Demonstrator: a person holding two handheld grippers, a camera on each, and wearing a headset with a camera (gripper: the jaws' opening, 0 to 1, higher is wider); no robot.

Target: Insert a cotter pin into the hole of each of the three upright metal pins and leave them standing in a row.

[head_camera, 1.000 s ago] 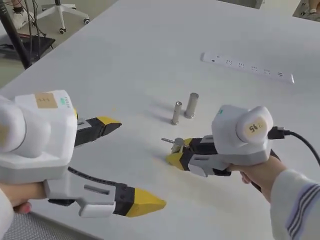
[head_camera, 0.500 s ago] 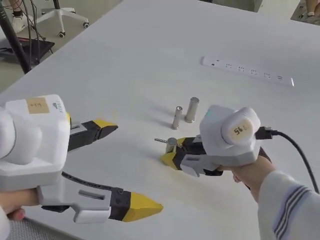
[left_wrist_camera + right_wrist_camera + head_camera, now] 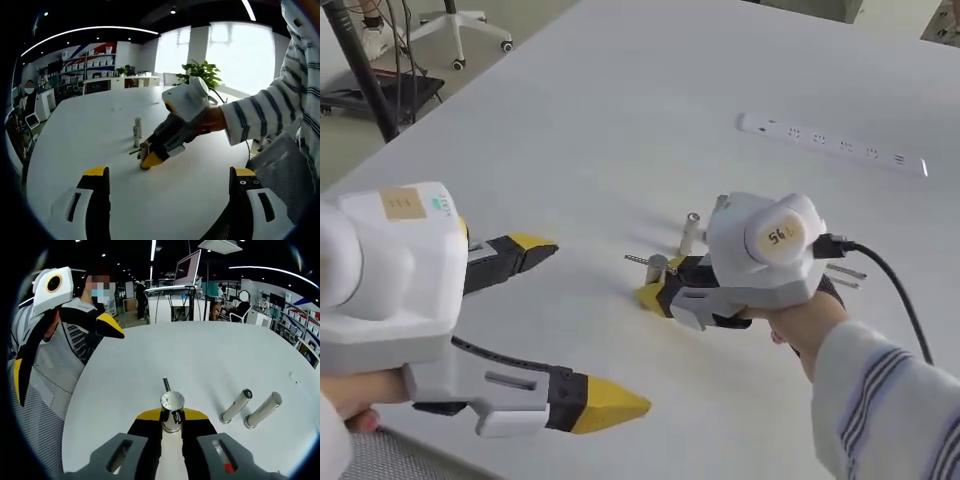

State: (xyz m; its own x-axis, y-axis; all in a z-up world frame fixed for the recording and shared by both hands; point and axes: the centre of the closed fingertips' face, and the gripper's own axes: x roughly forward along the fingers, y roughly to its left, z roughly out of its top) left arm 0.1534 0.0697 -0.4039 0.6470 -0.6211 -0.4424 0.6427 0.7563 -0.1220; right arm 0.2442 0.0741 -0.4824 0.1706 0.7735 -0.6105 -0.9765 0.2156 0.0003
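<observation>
R tool (image 3: 172, 416) pinches upright metal pin (image 3: 172, 401) (cotter pin (image 3: 165, 384) sticks out its side) on bench (image 3: 620, 110). Two other pins (image 3: 235, 406) stand near. L tool (image 3: 585, 325) spread wide, well apart.

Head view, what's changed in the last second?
The right hand-held gripper, shut on a pin with a cotter pin through it, has carried it closer to the two standing pins, now partly covering the far one. The left hand-held gripper stayed open, off to the side; the standing pins didn't move.
</observation>
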